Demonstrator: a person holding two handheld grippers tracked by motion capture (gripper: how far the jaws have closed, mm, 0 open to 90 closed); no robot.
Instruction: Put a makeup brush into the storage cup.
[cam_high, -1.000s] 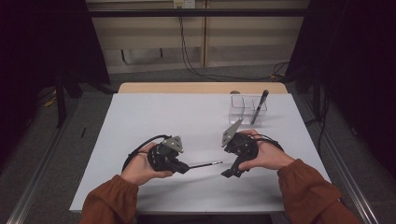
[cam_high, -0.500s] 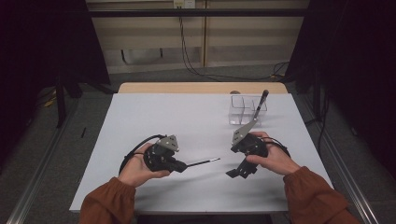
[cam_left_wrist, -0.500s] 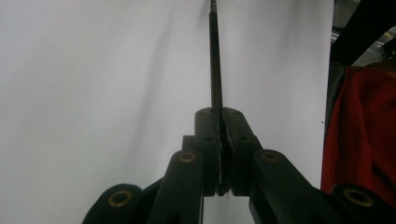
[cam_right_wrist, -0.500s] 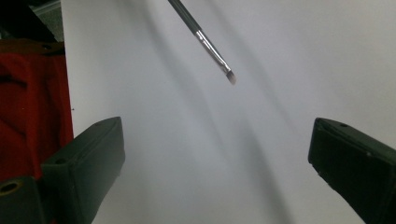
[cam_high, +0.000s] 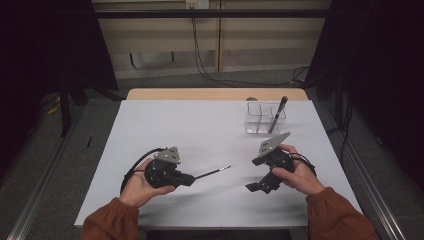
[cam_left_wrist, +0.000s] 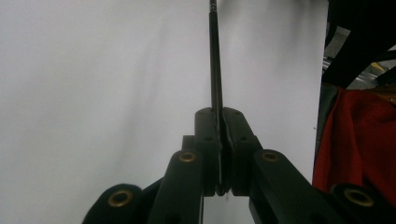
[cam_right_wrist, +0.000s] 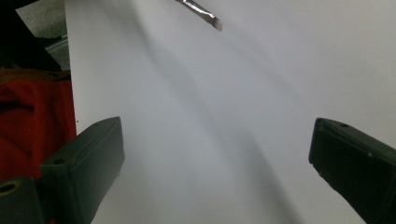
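On the white table (cam_high: 200, 125), near its front edge, the left gripper (cam_high: 187, 178) lay in the person's left hand (cam_high: 137, 185) with its jaws pressed together on a thin dark rod (cam_high: 212, 173), pinching one end of it. That rod stuck out level from the jaws toward the middle of the table, its pale tip (cam_high: 227, 167) pointing at the right gripper (cam_high: 256, 187) but well short of it. From the left gripper view, the rod (cam_left_wrist: 215, 56) ran straight up from between the two black pads over bare white tabletop. Across from it, the right gripper sat in the right hand (cam_high: 300, 175) with its jaws spread wide and nothing between them; in the right gripper view the rod's tip (cam_right_wrist: 205, 14) showed at the top, far from either jaw. Farther back on the right stood a clear box (cam_high: 260, 120) with a dark pen (cam_high: 277, 114) leaning in it
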